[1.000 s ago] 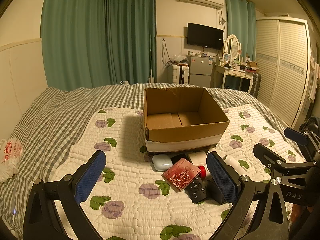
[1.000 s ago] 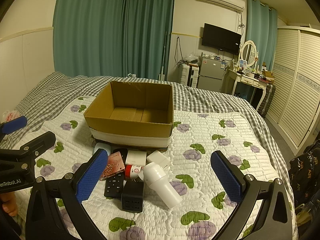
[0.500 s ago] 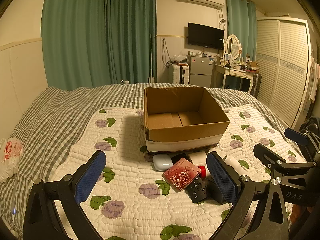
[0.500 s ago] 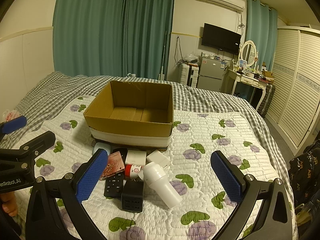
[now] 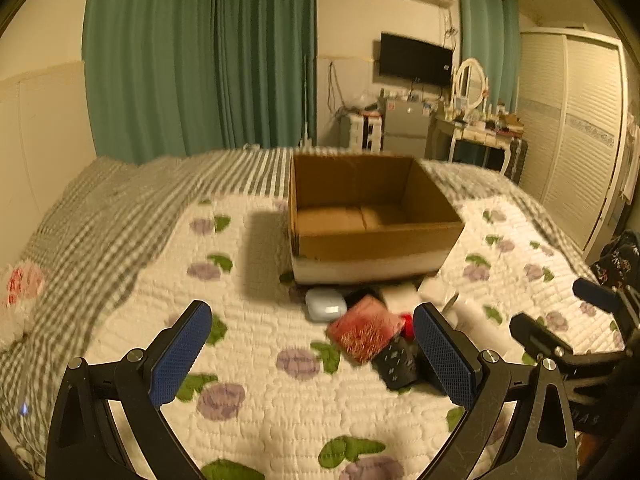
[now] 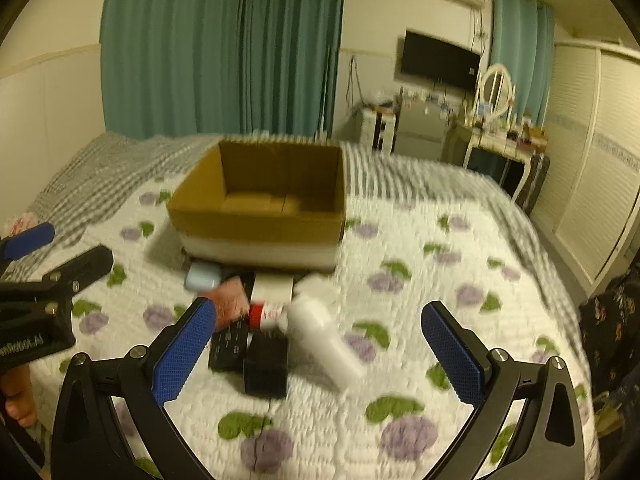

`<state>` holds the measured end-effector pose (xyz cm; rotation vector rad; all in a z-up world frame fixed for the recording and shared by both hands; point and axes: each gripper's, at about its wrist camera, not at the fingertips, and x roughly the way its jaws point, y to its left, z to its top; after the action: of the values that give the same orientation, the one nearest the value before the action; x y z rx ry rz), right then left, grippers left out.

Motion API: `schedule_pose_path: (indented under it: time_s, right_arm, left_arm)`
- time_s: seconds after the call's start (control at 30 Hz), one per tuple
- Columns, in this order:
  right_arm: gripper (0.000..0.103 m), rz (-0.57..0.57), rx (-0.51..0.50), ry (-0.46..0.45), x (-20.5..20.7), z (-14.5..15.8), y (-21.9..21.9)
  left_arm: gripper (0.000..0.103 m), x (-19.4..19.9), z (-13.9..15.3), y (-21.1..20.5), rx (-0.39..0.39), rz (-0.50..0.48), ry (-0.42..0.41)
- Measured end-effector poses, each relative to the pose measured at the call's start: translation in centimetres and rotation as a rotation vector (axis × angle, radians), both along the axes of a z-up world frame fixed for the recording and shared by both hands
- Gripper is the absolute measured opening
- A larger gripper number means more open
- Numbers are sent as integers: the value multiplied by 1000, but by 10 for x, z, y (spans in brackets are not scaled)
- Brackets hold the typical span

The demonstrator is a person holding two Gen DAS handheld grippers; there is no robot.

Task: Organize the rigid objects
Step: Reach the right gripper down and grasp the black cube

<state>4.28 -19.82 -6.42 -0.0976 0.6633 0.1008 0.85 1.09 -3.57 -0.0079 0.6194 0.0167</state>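
Both claws hang spread wide over the bed with nothing between their blue pads: the left claw (image 5: 312,354) low over the floral quilt (image 5: 256,400), the right claw (image 6: 320,354) beside it, each showing at the edge of the other's view.

Nearest the right claw, a black cube (image 6: 266,366) rests on the quilt, touching a black remote (image 6: 229,346) on its left. A white bottle (image 6: 326,338) lies on its side just right of the cube, its narrower end pointing back toward the heap. Behind these sit a red-and-white tube (image 6: 266,313), a pink patterned card (image 6: 230,300) partly hidden by the right claw's left pad, and a white box (image 6: 273,286). A pale blue earbud case (image 6: 203,275) lies at the heap's far left corner; in the left wrist view it (image 5: 326,305) sits just behind the pink card (image 5: 366,330).

Just beyond the heap stands the open cardboard box (image 6: 260,224), brown with a white band along its base, nothing visible inside.

Farther back, grey checked bedding (image 5: 120,216) meets green curtains (image 5: 200,56), a wall television (image 6: 440,60) and a louvred wardrobe (image 5: 576,128). Both views are motion-blurred.
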Motion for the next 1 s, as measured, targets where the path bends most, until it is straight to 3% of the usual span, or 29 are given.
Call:
schedule_pose_path:
  time_s: [0.23, 0.37, 0.43, 0.47, 0.53, 0.57, 0.7, 0.87, 1.0]
  right_arm:
    - [82, 38, 7, 166, 14, -48, 11]
    - [80, 71, 29, 214, 27, -67, 20]
    - [63, 79, 53, 254, 37, -78, 22]
    - [60, 82, 60, 267, 40, -83, 22]
    - [39, 92, 79, 297, 47, -92, 23]
    - [39, 90, 83, 300, 47, -92, 23]
    - [38, 106, 67, 262, 35, -77, 22]
    - [38, 92, 113, 161, 30, -34, 5]
    - [38, 75, 125, 96, 35, -11, -4]
  left_arm:
    - [102, 11, -41, 3, 3, 28, 125]
    - [102, 17, -52, 4, 5, 36, 164]
    - [102, 18, -54, 4, 12, 30, 169]
    - [102, 19, -55, 3, 18, 27, 173]
    - [102, 20, -57, 1, 28, 21, 182]
    - [102, 21, -58, 0, 32, 19, 189]
    - [100, 30, -62, -11, 41, -16, 235]
    - [100, 39, -61, -27, 30, -77, 224]
    - [100, 62, -70, -33, 24, -119, 265]
